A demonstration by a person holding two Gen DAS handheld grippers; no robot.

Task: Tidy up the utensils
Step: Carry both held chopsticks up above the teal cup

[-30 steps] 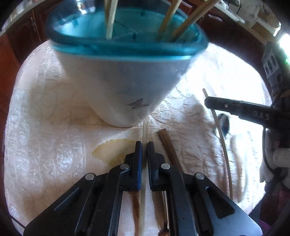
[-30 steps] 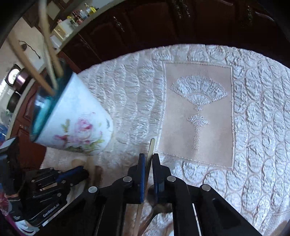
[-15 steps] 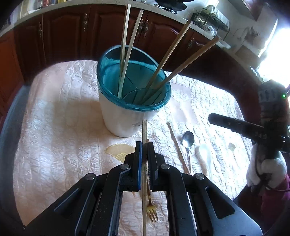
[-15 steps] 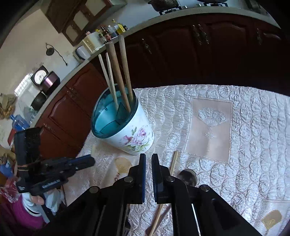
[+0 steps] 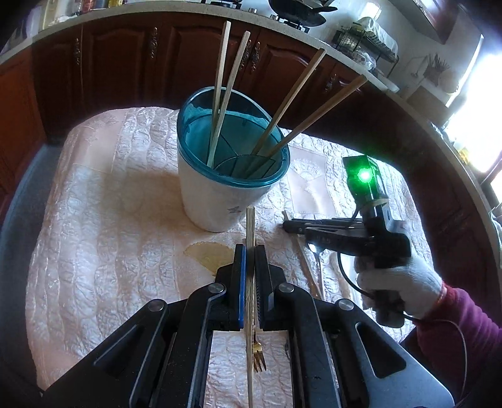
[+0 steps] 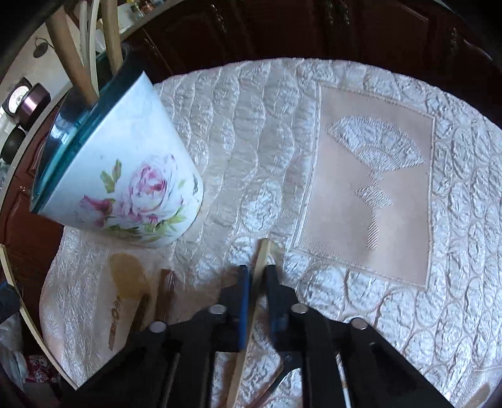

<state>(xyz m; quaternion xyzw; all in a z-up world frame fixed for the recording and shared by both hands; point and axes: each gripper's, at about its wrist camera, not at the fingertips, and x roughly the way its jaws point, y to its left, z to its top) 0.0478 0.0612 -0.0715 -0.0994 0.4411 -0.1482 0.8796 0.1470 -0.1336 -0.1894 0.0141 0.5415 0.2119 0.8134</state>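
Left tool (image 5: 250, 251): pinching pale chopstick (image 5: 250, 226), raised before holder (image 5: 219, 191). Right tool (image 6: 257, 273): pinching second chopstick (image 6: 262, 254) low over quilted worktop (image 6: 455, 219). Four chopsticks (image 5: 291, 103) upright in holder; gold fork (image 5: 259, 357) on cloth.

Dark wooden cabinets (image 5: 125, 56) with metal handles run behind the bench (image 5: 94, 251), under a pale countertop (image 5: 157, 14). A wire dish rack (image 5: 364, 40) stands on that countertop. Bright daylight floods through a window (image 5: 483, 94) at the right.
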